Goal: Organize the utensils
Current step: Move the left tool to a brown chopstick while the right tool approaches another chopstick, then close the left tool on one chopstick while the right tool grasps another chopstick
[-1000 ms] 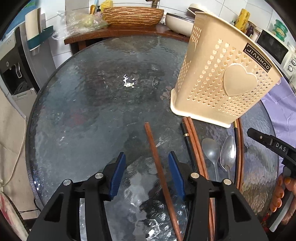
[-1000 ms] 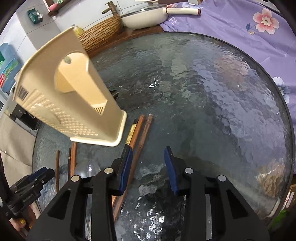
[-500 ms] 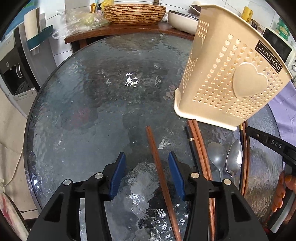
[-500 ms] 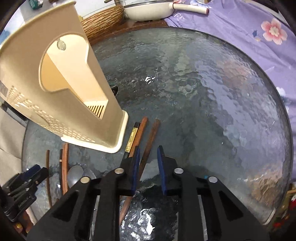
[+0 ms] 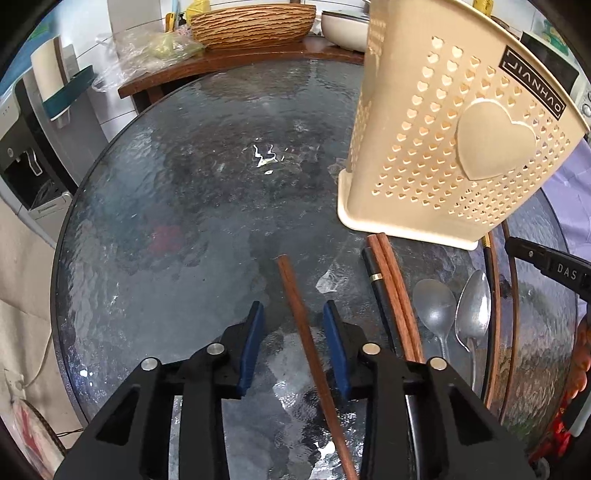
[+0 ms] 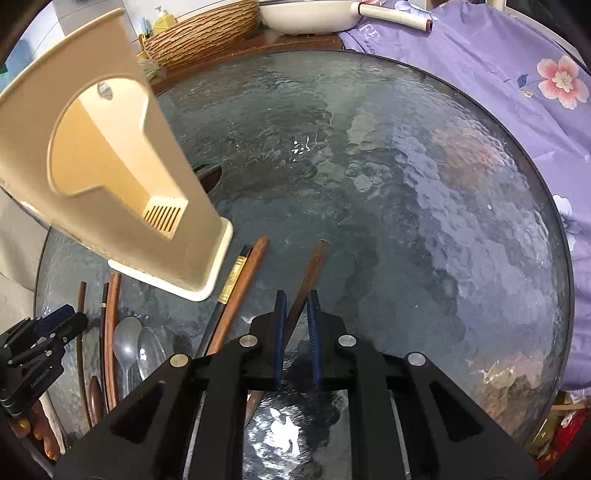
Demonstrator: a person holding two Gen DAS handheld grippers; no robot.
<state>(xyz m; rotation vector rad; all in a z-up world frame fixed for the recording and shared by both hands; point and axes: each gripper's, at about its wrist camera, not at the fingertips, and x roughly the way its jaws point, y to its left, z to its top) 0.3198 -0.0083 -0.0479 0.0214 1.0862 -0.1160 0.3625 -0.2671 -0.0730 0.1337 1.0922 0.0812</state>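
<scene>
A beige perforated utensil holder (image 5: 443,140) with a heart on its side stands on the round glass table (image 5: 184,203). My left gripper (image 5: 292,308) straddles a brown wooden chopstick (image 5: 291,288). Its jaws are closing, and a gap still shows on both sides of the stick. Right of it lie a black chopstick (image 5: 373,273), a brown pair (image 5: 391,280) and two metal spoons (image 5: 434,306). In the right wrist view my right gripper (image 6: 297,297) is closing on another brown chopstick (image 6: 314,266), pads against it, right of the holder (image 6: 122,177).
A wicker basket (image 5: 251,22) and a white pan (image 6: 314,14) sit on a wooden shelf behind the table. Purple floral cloth (image 6: 517,74) borders the table's right side. A water dispenser (image 5: 22,147) stands at the left. More chopsticks (image 6: 110,317) lie near the table's edge.
The left jaws have narrowed around the single brown chopstick. The right gripper has shifted right over the outer chopstick and its jaws have come together on it.
</scene>
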